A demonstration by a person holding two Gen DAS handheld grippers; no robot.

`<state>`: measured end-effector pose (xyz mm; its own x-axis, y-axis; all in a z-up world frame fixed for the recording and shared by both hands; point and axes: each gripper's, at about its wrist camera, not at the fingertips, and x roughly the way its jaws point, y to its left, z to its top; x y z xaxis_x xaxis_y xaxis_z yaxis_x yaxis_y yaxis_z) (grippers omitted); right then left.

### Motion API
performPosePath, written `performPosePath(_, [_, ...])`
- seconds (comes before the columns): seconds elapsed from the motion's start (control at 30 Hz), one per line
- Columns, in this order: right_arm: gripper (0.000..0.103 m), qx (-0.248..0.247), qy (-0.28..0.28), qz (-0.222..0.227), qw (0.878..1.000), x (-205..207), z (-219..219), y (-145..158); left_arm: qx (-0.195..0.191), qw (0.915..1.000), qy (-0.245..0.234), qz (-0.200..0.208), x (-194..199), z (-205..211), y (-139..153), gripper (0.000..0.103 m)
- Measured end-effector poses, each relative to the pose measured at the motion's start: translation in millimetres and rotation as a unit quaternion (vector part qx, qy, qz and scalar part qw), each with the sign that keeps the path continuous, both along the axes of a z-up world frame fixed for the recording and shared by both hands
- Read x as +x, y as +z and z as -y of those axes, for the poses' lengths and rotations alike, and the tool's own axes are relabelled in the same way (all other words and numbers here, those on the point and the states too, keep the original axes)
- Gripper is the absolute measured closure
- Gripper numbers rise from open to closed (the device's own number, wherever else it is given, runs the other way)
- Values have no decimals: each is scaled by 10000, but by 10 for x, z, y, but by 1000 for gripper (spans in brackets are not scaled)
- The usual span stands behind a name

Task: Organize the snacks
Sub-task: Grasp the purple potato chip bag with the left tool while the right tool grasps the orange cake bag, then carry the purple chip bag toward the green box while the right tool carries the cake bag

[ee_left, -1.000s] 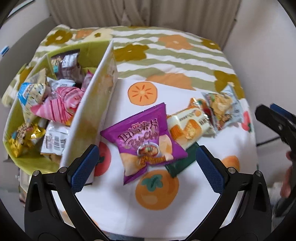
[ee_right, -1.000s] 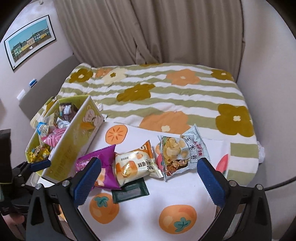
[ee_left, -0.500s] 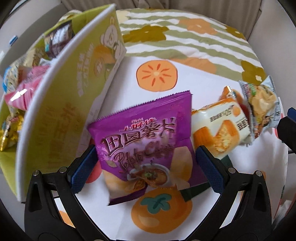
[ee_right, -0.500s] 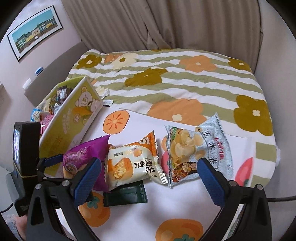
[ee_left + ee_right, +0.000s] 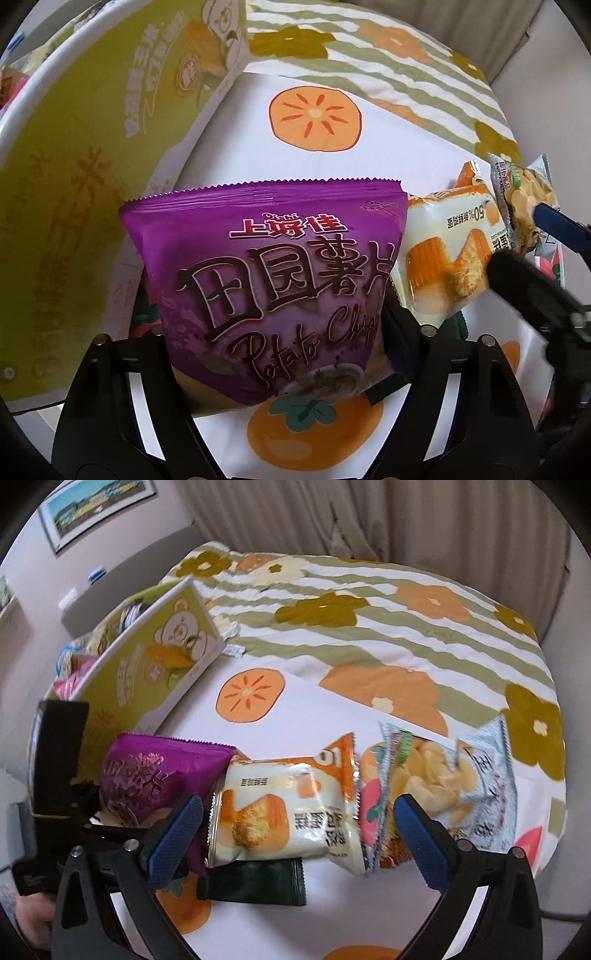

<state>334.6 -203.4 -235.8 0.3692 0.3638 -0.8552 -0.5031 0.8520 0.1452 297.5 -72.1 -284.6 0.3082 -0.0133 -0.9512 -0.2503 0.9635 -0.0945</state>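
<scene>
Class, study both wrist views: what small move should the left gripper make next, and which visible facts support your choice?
Probably finish closing and lift. The left gripper has its jaws closing around the purple chip bag, which sits between its fingers. The open box, already holding snacks, stands just beside it. The right gripper hangs open over the egg-roll pack, so nothing blocks a short lift toward the box.
</scene>
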Motion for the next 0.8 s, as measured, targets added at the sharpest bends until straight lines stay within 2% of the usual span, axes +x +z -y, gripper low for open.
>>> performPosePath(0.47, [0, -205, 336, -576, 9976, 278, -220, -414, -346, 9993, 132, -9, -125, -84, 16, 31])
performPosePath(0.7, [0, 55, 251, -1042, 9942, 337, -203, -595, -393, 9991, 141, -10, -140, -88, 13, 31])
performPosePath(0.77, [4, 112, 260, -1023, 9944, 311, -197, -591, -382, 9992, 130, -10, -155, -84, 21, 31])
performPosePath(0.8, [12, 139, 300, -1000, 9944, 288, -200, -577, -388, 9992, 131, -4, -162, -85, 25, 31])
